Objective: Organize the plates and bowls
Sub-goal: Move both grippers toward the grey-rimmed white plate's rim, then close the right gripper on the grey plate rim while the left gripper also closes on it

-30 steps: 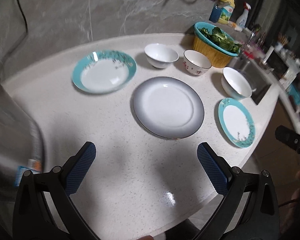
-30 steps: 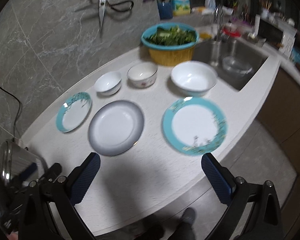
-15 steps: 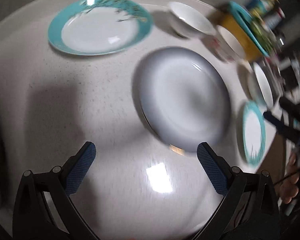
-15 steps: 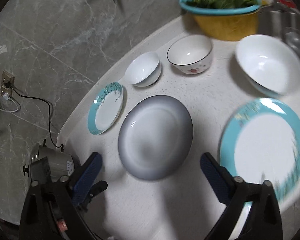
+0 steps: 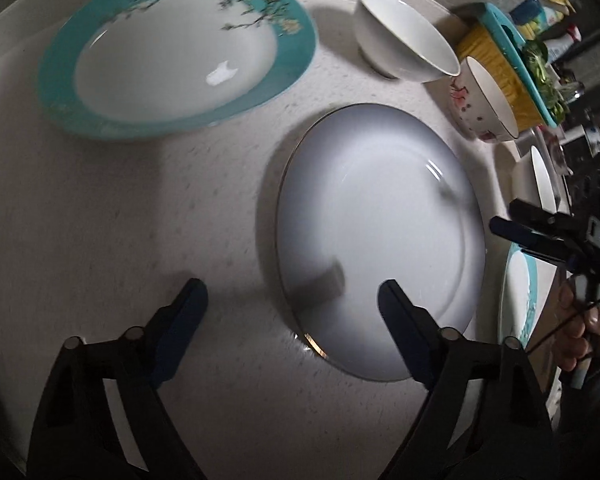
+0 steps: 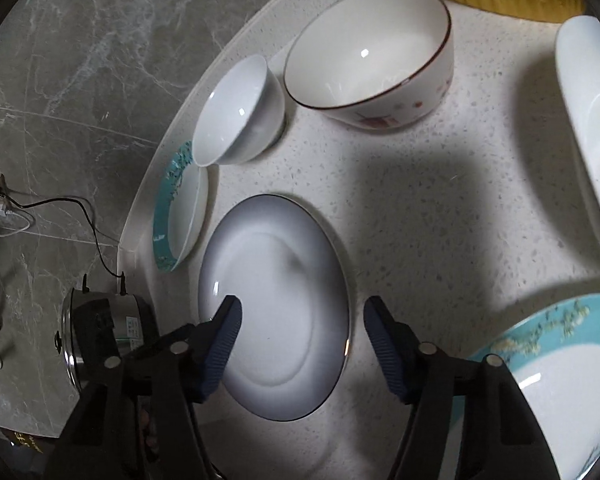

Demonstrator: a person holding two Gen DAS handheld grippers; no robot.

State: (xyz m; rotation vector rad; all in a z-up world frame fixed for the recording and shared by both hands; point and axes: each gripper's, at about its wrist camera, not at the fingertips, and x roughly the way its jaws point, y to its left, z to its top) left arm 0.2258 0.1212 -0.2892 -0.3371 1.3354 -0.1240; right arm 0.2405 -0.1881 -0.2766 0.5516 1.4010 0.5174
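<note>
The grey plate (image 5: 374, 240), lying flat on the counter (image 5: 140, 208) between two teal plates, is being straddled at opposite rims by the closing, still-empty left tool (image 5: 292, 306) and right tool (image 6: 302, 326); pads are best being seated squarely on the rim before lifting.

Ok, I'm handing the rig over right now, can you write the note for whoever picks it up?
Left gripper: empty, jaws closing over the grey plate's near rim.
Right gripper: empty, jaws closing over the same plate's opposite rim.
On the counter, all separate: two teal-rimmed plates, small white bowl, flowered bowl, large white bowl.
Done: nothing stacked.
Left: everything.
</note>
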